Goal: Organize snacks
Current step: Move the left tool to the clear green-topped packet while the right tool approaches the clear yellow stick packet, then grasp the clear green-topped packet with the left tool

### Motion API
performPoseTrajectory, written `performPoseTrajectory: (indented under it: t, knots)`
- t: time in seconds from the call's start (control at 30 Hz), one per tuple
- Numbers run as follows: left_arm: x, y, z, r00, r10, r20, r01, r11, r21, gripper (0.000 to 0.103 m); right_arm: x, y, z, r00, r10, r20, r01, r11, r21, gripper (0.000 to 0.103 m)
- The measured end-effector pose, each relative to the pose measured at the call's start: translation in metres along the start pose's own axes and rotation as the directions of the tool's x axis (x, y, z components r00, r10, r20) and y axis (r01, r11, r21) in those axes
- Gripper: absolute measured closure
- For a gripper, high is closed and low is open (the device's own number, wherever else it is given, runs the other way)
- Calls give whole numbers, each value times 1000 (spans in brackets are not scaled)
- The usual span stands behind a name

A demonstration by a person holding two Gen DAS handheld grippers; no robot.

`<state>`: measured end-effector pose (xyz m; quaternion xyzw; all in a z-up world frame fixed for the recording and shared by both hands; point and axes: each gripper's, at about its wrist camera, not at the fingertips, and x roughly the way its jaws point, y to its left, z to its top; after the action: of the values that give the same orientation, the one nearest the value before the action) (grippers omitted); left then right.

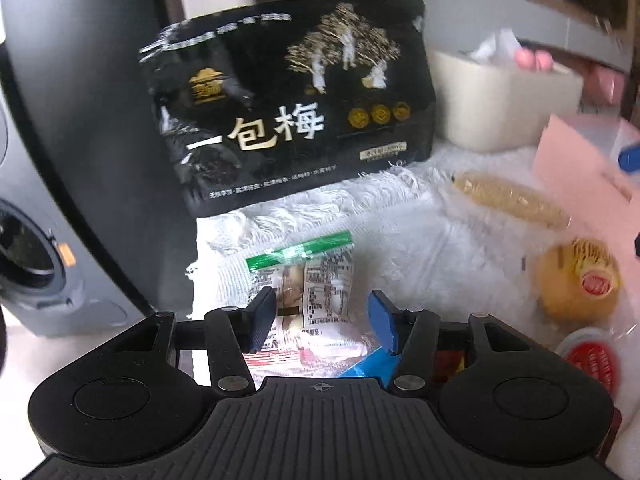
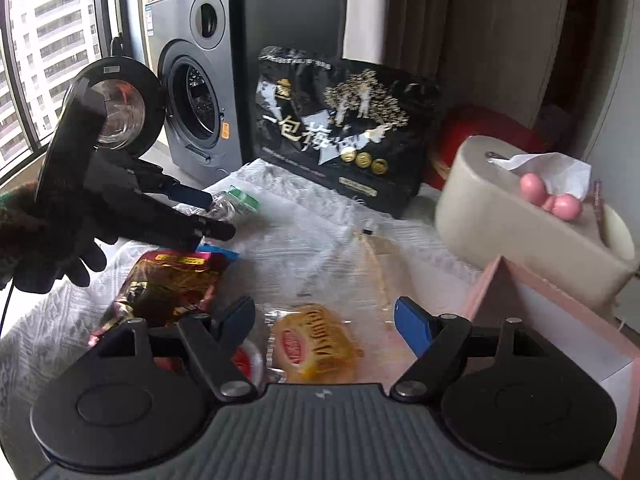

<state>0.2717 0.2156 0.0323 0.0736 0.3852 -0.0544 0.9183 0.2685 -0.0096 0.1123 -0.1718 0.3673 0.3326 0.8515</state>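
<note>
White cloth [image 1: 400, 232]: black plum bag [image 1: 288, 108] upright behind (tissue box [image 1: 504, 108] beside); both claws open, empty.

Ahead of my left gripper [image 1: 322, 322]: green-topped packet [image 1: 308, 276] between jaws, then bare white cloth [image 1: 400, 216], black bag [image 1: 288, 112] walling far edge. Right of my right gripper [image 2: 326, 322]: pink box [image 2: 532, 320], tissue box [image 2: 516, 220] block; bun [image 2: 316, 344] between jaws.

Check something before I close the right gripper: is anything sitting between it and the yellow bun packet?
Nothing visible. The right gripper is open, and the yellow bun packet lies on the white cloth straight ahead between its fingers, uncovered.
</note>
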Motion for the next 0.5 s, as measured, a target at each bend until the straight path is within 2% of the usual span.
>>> performPoseTrajectory:
  t: [0.03, 0.1, 0.13, 0.23, 0.3, 0.37, 0.4, 0.5]
  knots:
    - [1, 0, 1, 1000, -11, -5, 11, 1000, 8, 41, 1, -1, 0, 1000, 0, 0, 0, 1000, -8, 26]
    - [2, 1, 5, 998, -55, -19, 55, 998, 10, 25, 3, -3, 1, 1000, 10, -1, -10, 1000, -26, 26]
    - [4, 3, 7, 997, -73, -24, 73, 997, 1, 23, 4, -3, 1, 1000, 16, -1, -16, 999, -33, 26]
    - [-2, 10, 12, 997, -81, -2, 80, 996, -26, 25, 8, -4, 3, 1000, 31, 1, -31, 998, -52, 26]
    - [-4, 10, 13, 1000, -5, 25, 6, 1000, -1, 28, 10, -5, 4, 1000, 28, 4, -28, 998, -53, 26]
    - [0, 12, 15, 999, 49, 9, -49, 998, 30, 27, 12, -7, 4, 1000, 31, 0, -31, 998, -49, 26]
    - [6, 15, 15, 999, 40, -16, -40, 999, 23, 25, 13, -8, 4, 999, 32, -2, -32, 998, -49, 26]
    - [18, 31, 15, 998, -54, -38, 51, 995, -89, 25, 15, -9, 4, 999, 44, -18, -45, 998, -47, 26]
